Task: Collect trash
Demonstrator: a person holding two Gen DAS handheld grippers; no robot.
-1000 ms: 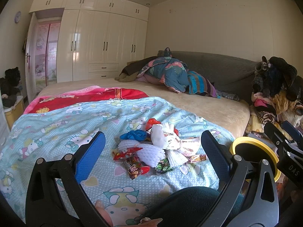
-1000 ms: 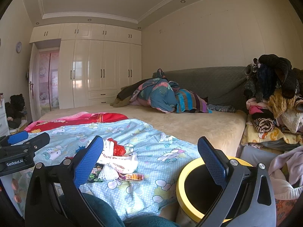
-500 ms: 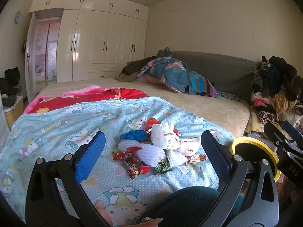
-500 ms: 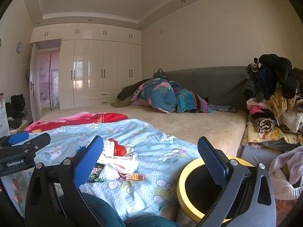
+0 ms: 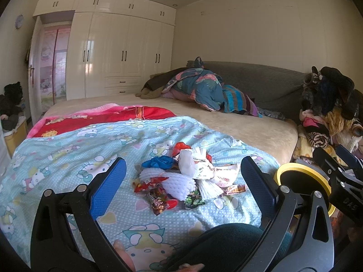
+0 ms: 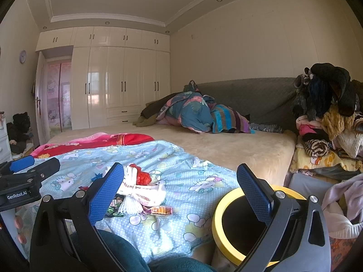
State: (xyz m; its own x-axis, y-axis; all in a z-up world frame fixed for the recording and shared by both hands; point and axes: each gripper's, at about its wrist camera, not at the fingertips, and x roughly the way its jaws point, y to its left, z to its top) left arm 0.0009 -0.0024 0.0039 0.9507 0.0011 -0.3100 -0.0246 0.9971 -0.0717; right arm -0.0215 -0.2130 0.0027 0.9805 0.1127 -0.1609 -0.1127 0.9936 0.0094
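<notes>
A heap of crumpled wrappers, white foam netting and a blue scrap (image 5: 181,179) lies on the pale-blue cartoon-print quilt (image 5: 74,149) (near its right edge); the left gripper (image 5: 182,187) hangs above it, jaws wide apart and empty; the right gripper (image 6: 180,191) gapes too, holding nothing, over the yellow-rimmed black bin (image 6: 229,206), seemingly empty, just beside the bed.

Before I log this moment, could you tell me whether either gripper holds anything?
Nothing is held: the left gripper and right gripper are both open and empty, short of the trash pile.
</notes>
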